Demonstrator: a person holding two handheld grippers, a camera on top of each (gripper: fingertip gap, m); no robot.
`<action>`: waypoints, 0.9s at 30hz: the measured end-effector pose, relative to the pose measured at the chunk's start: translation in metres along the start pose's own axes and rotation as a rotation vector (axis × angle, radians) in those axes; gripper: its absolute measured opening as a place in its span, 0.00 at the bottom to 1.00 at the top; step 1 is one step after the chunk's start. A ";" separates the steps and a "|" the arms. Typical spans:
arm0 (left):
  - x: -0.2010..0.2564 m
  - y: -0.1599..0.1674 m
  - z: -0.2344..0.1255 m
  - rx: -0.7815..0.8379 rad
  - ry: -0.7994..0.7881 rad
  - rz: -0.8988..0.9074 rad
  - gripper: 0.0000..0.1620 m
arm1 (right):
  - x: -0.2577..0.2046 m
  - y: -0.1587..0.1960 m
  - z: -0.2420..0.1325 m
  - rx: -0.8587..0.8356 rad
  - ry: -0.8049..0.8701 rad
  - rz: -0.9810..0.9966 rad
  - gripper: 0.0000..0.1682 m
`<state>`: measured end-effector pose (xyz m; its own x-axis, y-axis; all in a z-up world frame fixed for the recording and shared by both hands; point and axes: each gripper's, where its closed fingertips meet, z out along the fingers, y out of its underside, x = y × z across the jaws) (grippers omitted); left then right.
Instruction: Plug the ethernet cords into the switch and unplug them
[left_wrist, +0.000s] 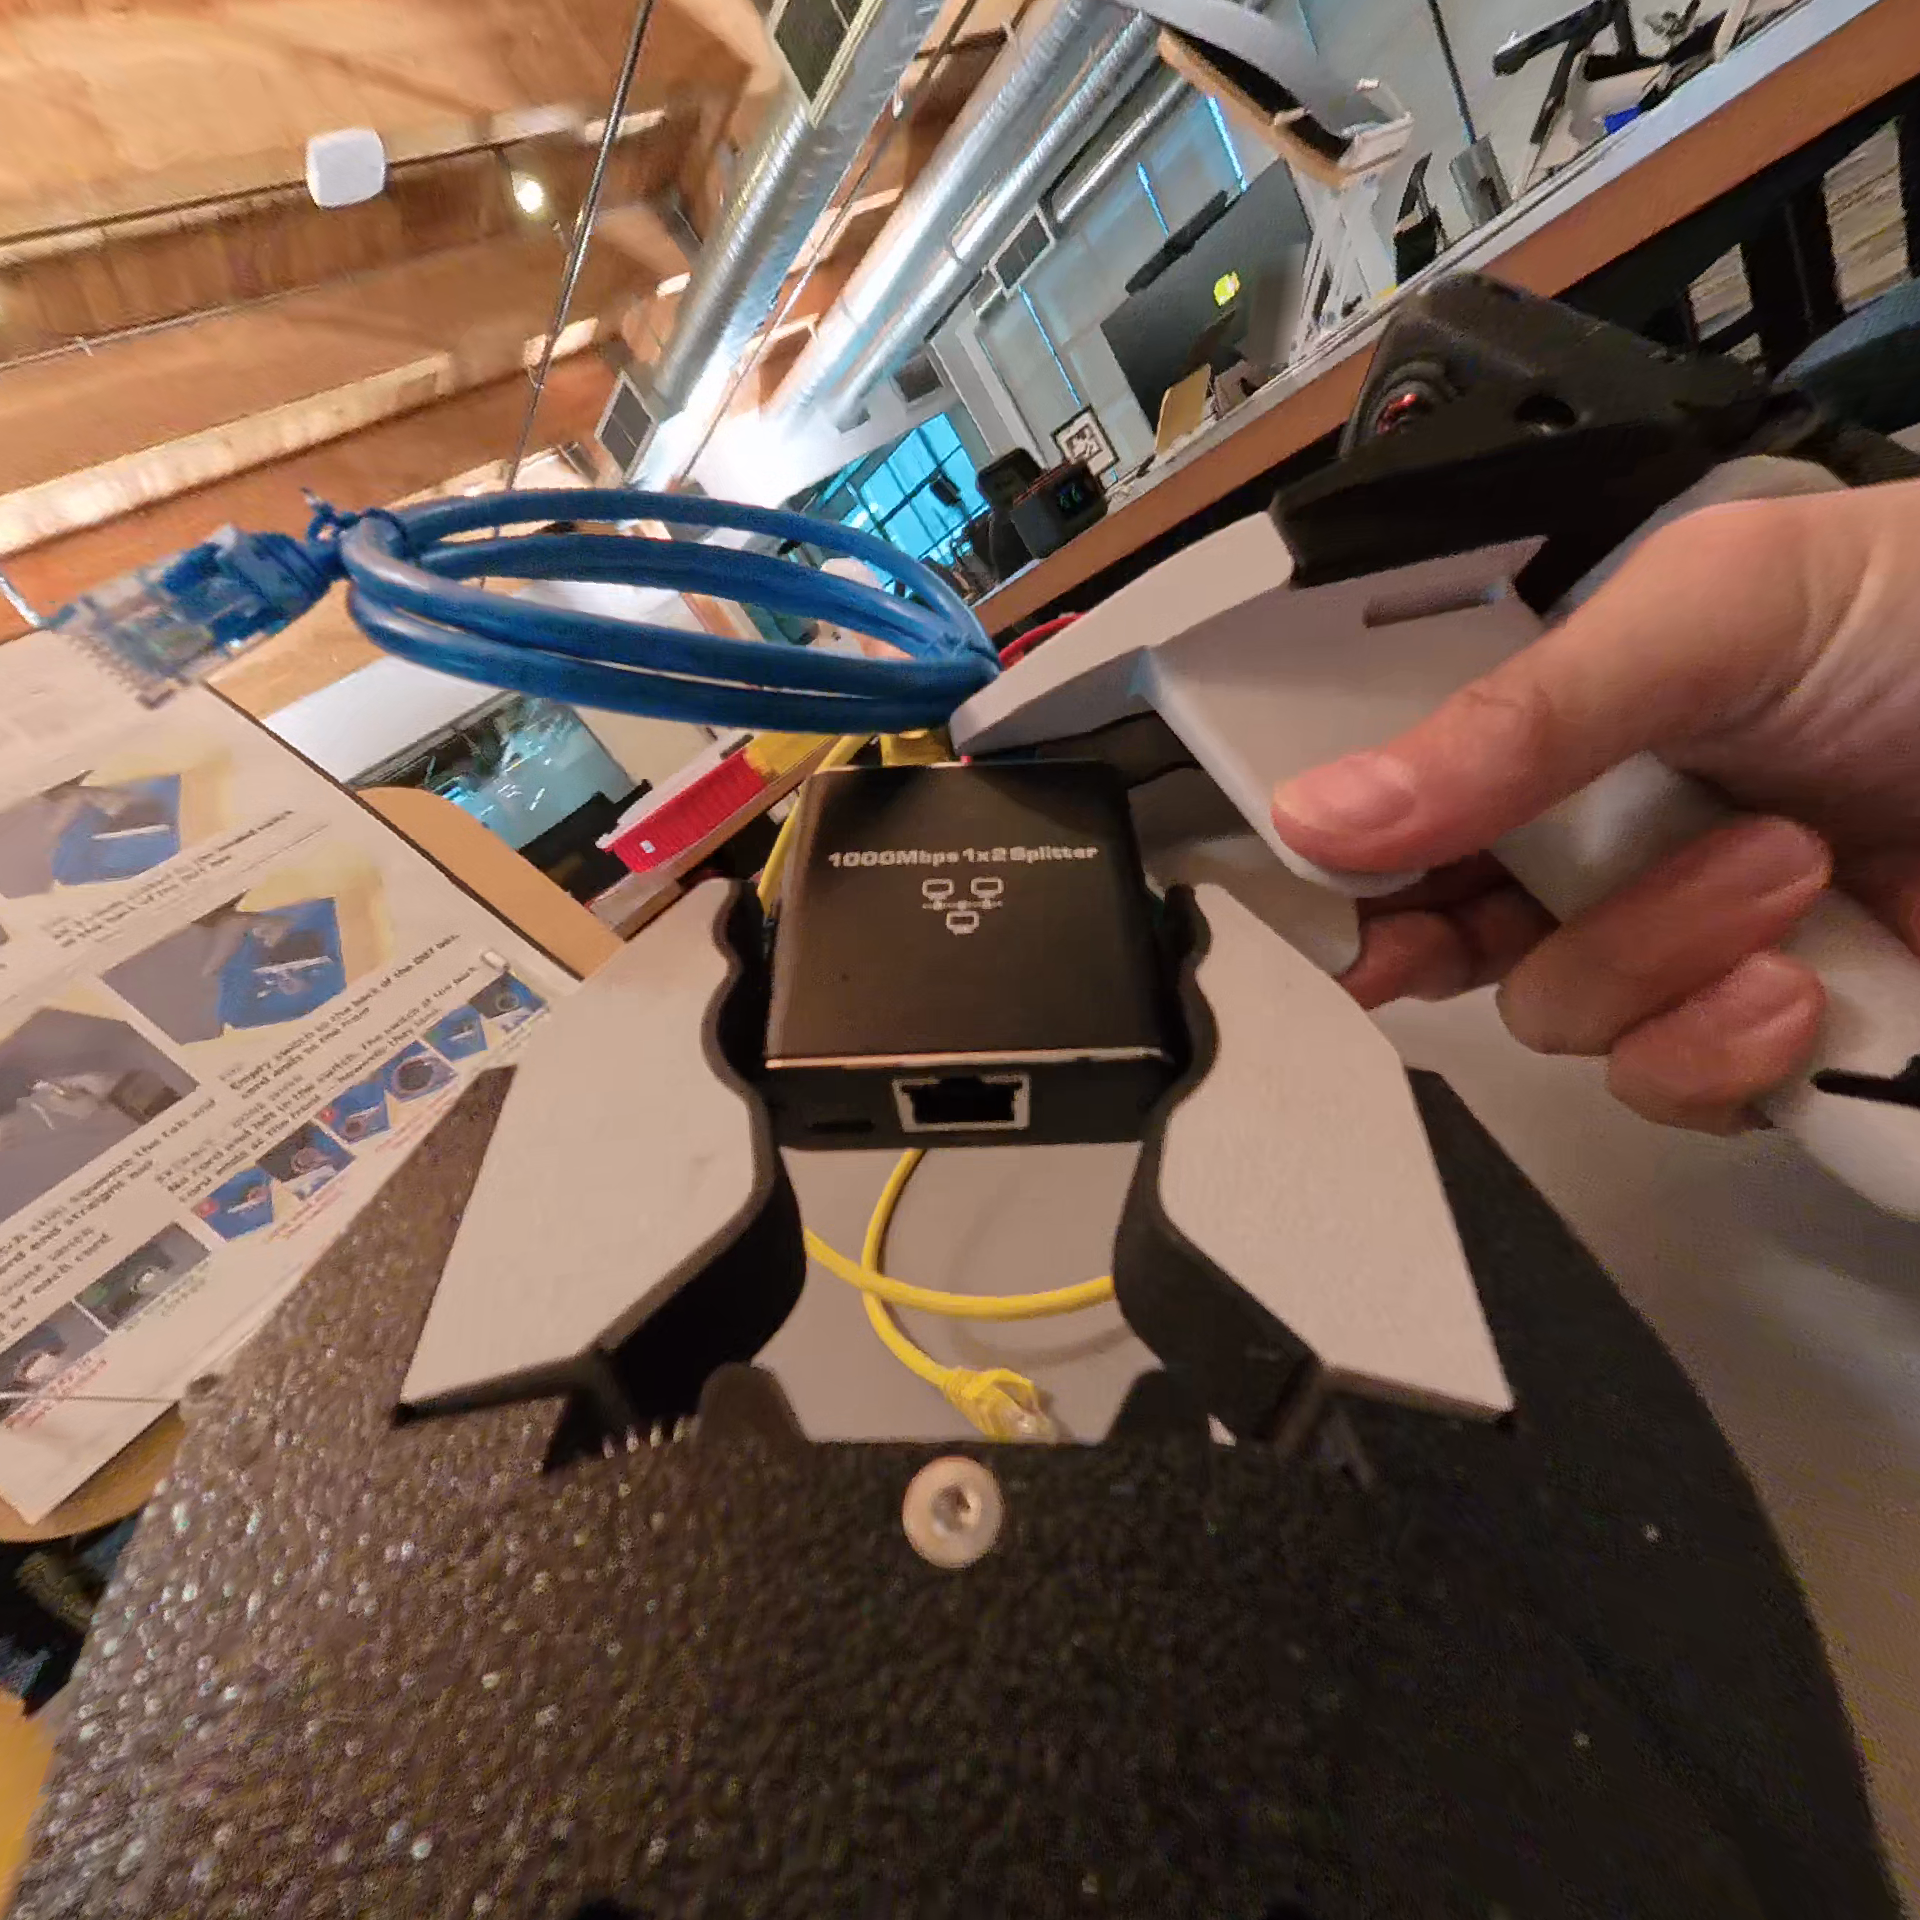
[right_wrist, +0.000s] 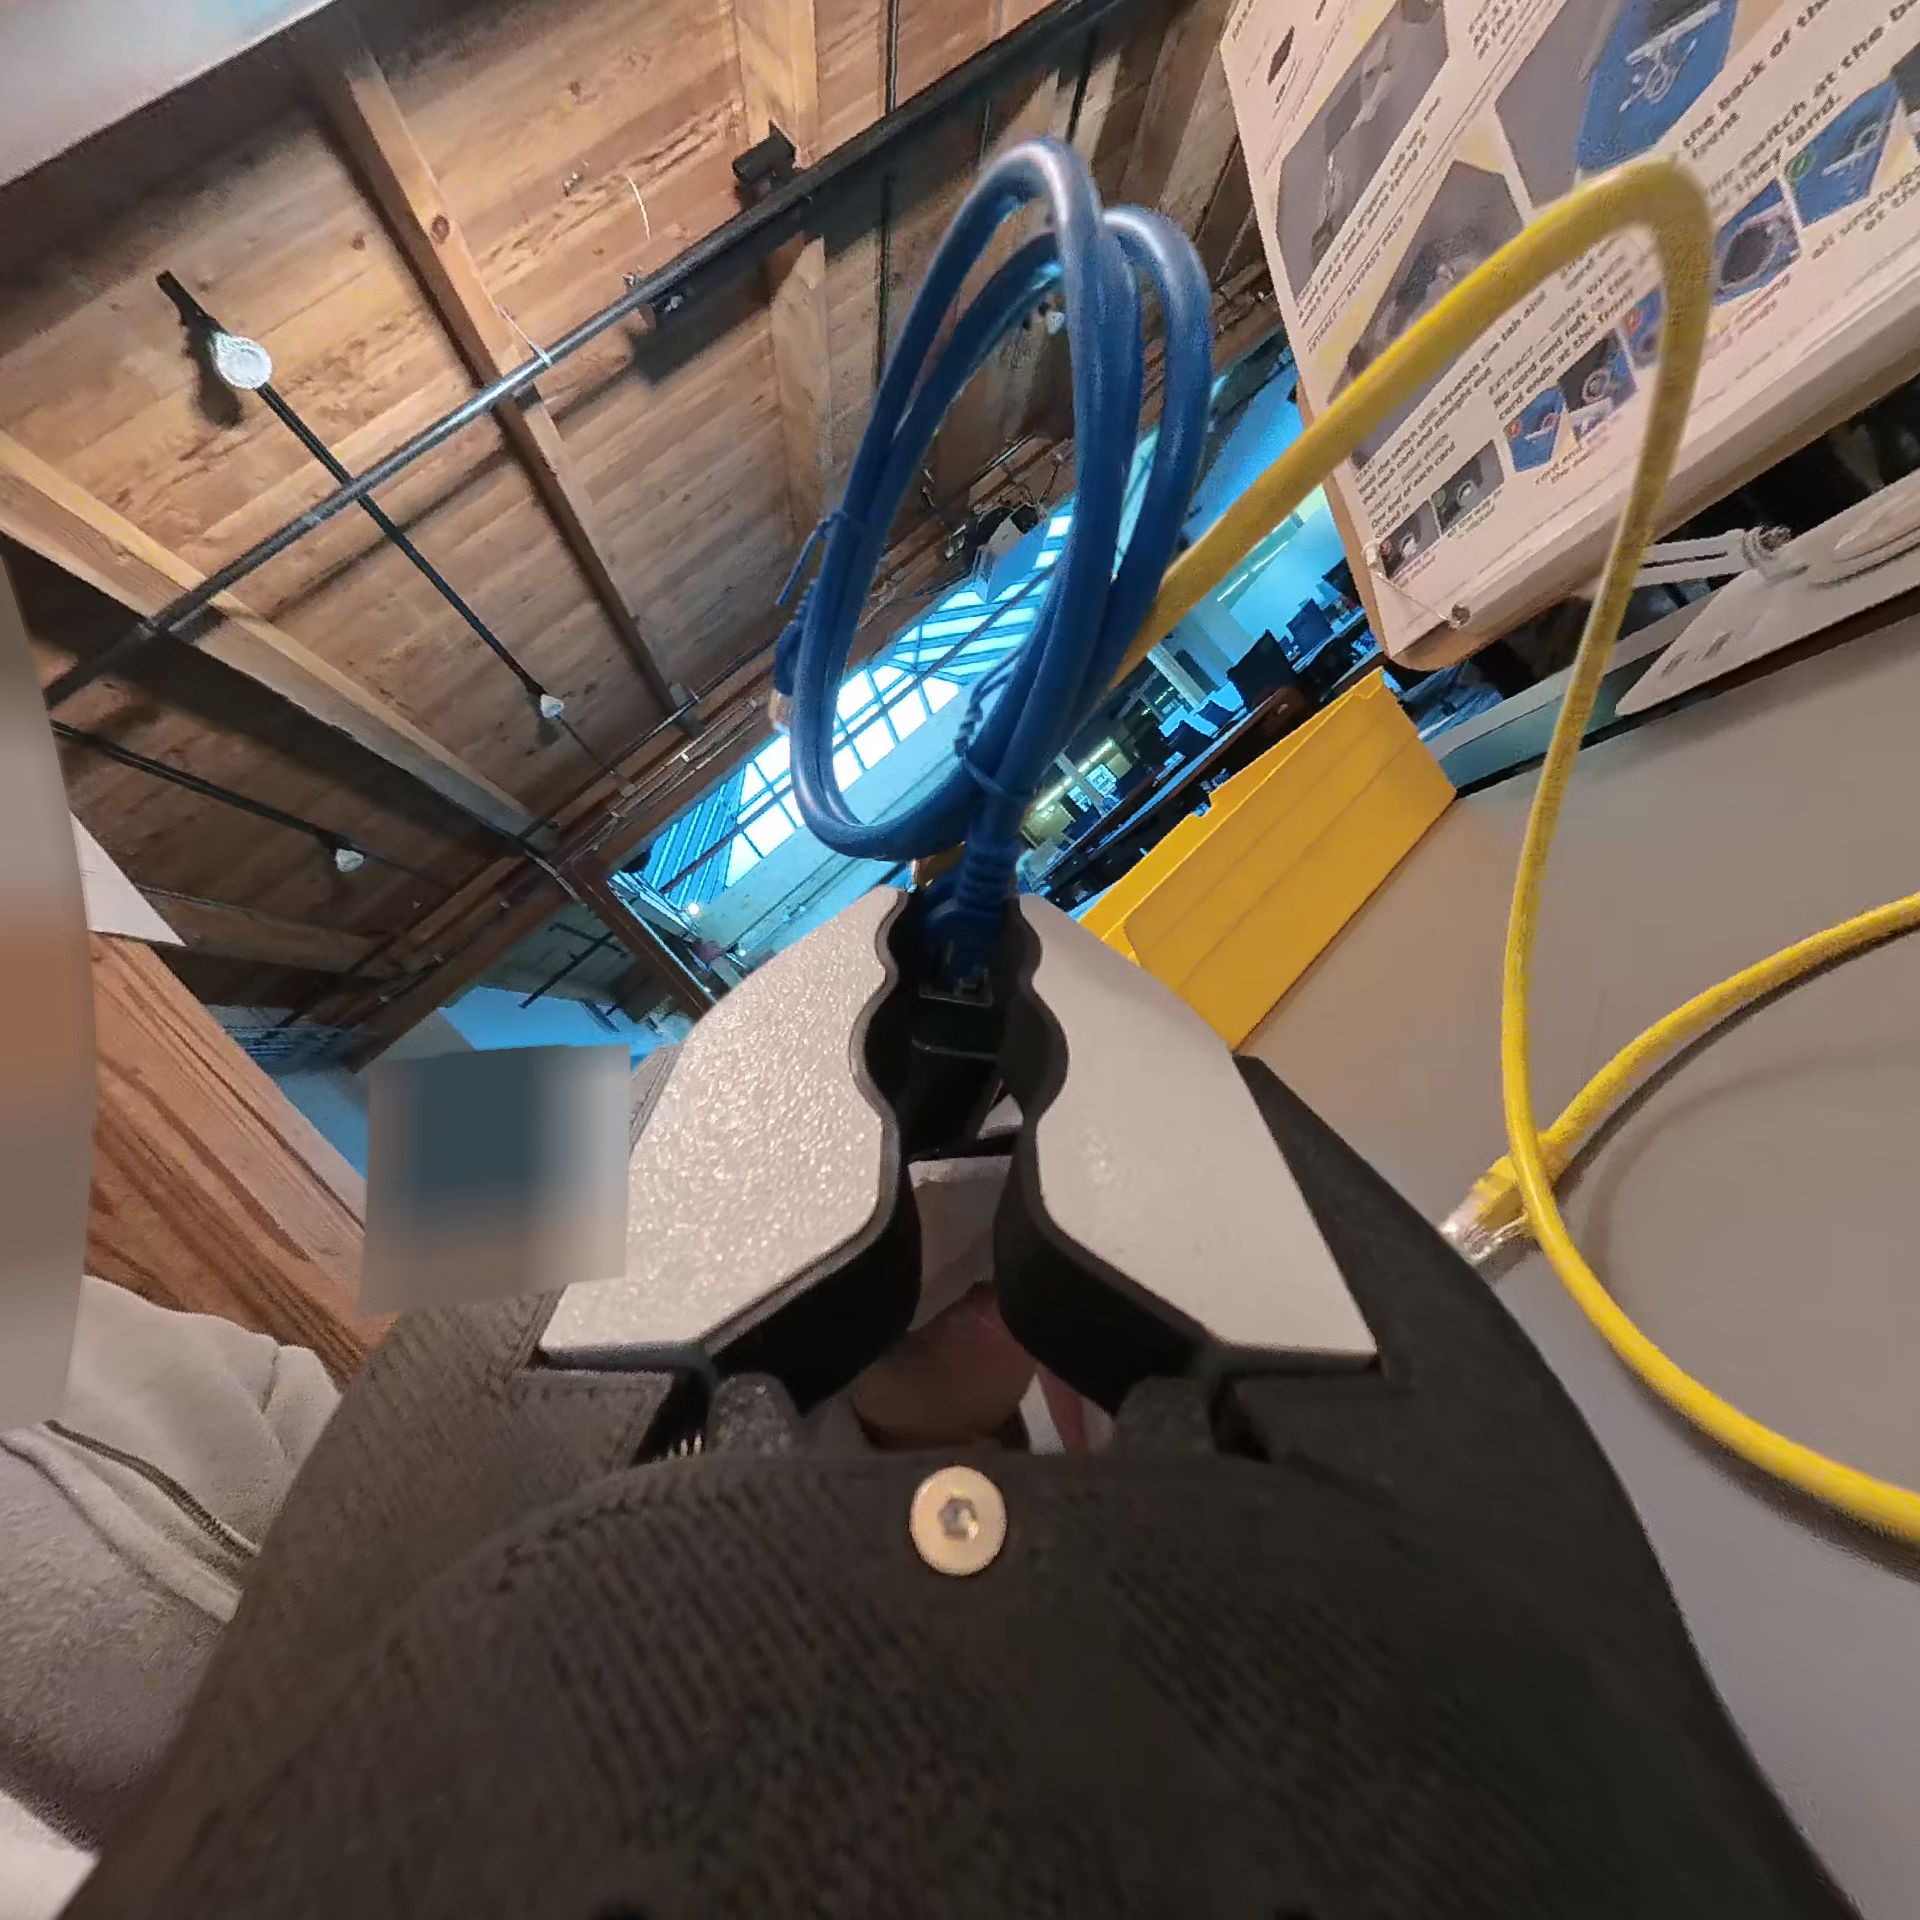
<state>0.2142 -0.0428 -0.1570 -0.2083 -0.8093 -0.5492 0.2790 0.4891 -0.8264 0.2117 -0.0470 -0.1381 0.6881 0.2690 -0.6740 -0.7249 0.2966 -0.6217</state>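
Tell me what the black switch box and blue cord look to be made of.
Switch box: apparently metal or hard plastic, smooth satin black; sharp edges, soft sheen. Blue cord: flexible glossy plastic jacket; bundled loops catch highlights, tied with a thin blue tie.

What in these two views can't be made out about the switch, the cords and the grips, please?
- Left wrist view: the far ports of the black switch are hidden behind its body and the right tongs.
- Right wrist view: the blue cord plug is dark between the fingers; whether it is seated cannot be told.
- Right wrist view: the yellow cord runs off the right edge.
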 end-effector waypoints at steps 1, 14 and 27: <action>0.000 0.001 0.001 -0.011 -0.009 0.000 0.46 | 0.001 -0.001 0.000 -0.007 0.006 -0.027 0.10; -0.006 0.022 0.008 -0.139 -0.044 -0.142 0.46 | 0.007 -0.005 0.010 -0.135 0.071 -0.278 0.11; 0.000 0.034 0.011 -0.194 0.023 -0.340 0.46 | 0.014 -0.004 0.013 -0.228 0.164 -0.468 0.09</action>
<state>0.2337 -0.0302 -0.1836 -0.2796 -0.9293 -0.2412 0.0084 0.2489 -0.9685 0.2251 -0.0322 -0.1398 0.9380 0.0036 -0.3465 -0.3436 0.1394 -0.9287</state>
